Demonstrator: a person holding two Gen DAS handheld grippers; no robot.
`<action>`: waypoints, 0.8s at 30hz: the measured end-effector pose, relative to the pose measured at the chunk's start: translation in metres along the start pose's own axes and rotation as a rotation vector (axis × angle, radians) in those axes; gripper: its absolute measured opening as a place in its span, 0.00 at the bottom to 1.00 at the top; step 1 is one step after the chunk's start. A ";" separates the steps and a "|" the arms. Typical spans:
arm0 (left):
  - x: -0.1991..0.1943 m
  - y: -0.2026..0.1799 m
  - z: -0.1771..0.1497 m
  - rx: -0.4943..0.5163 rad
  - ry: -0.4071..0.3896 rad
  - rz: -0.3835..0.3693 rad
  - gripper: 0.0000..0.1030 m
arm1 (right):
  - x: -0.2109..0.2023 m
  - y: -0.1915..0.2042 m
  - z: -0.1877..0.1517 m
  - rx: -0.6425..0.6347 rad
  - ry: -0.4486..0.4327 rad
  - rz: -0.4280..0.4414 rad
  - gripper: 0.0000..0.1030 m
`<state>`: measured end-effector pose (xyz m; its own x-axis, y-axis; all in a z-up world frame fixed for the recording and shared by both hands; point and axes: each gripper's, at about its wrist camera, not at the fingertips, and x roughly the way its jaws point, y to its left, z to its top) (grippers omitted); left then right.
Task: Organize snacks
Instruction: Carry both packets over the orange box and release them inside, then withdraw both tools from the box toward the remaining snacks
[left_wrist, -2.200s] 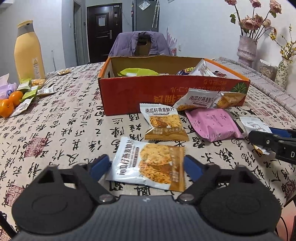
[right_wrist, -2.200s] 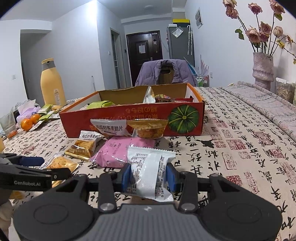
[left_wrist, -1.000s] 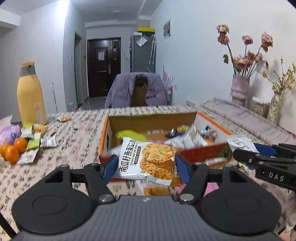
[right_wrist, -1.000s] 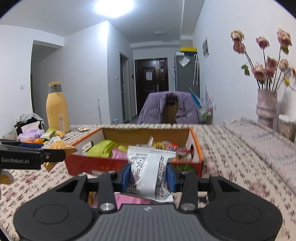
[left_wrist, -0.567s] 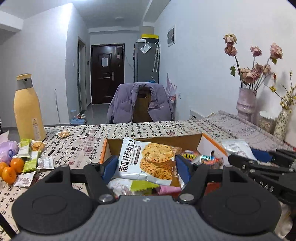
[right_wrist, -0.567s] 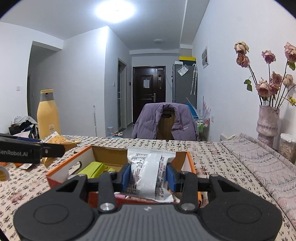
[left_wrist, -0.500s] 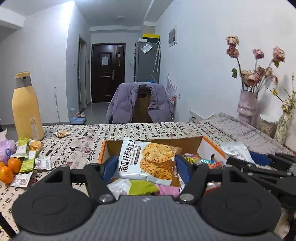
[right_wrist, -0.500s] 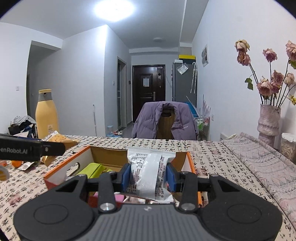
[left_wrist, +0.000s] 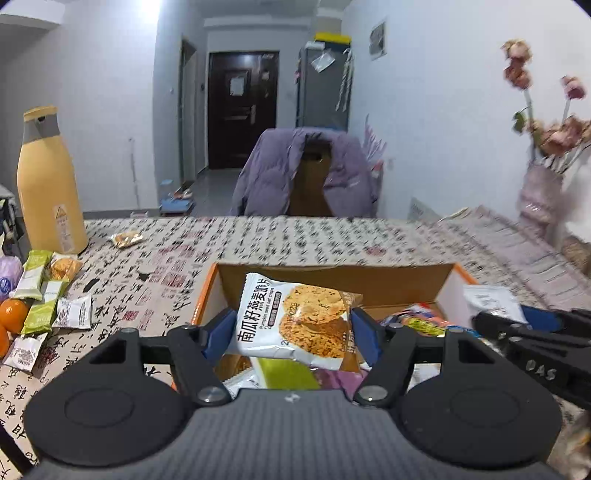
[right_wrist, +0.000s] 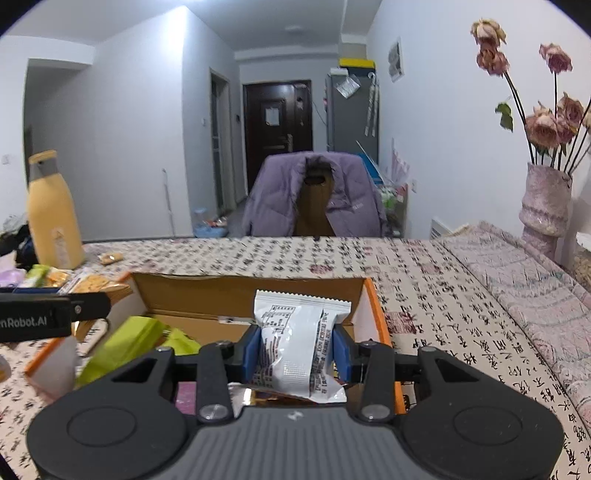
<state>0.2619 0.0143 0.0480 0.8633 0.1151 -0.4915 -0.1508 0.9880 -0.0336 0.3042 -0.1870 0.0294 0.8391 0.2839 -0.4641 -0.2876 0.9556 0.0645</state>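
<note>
Patterned tablecloth (left_wrist: 295, 240), cracker packet (left_wrist: 295, 321) clamped in left tongs (left_wrist: 291, 332) above box (left_wrist: 369, 280)

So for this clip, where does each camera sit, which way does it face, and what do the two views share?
Left wrist: on the left gripper, facing over the orange box toward the chair; its blue pads clamp the oat crisp packet; the right gripper intrudes at right.
Right wrist: on the right gripper, same heading, clamping the white packet; the left gripper's tip shows at left.
Shared: box, yellow bottle, chair, vase.
</note>
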 end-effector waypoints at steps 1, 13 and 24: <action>0.005 0.001 0.000 -0.007 0.010 -0.001 0.67 | 0.004 0.000 0.000 0.004 0.013 -0.002 0.39; 0.008 0.015 -0.006 -0.050 -0.021 -0.006 1.00 | 0.011 -0.017 -0.004 0.067 0.059 0.049 0.97; -0.016 0.022 -0.012 -0.066 -0.065 -0.038 1.00 | -0.023 -0.006 -0.008 0.027 -0.018 0.047 1.00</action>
<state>0.2393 0.0326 0.0450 0.8983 0.0858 -0.4310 -0.1465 0.9831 -0.1095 0.2830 -0.2003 0.0331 0.8333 0.3293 -0.4439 -0.3142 0.9430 0.1099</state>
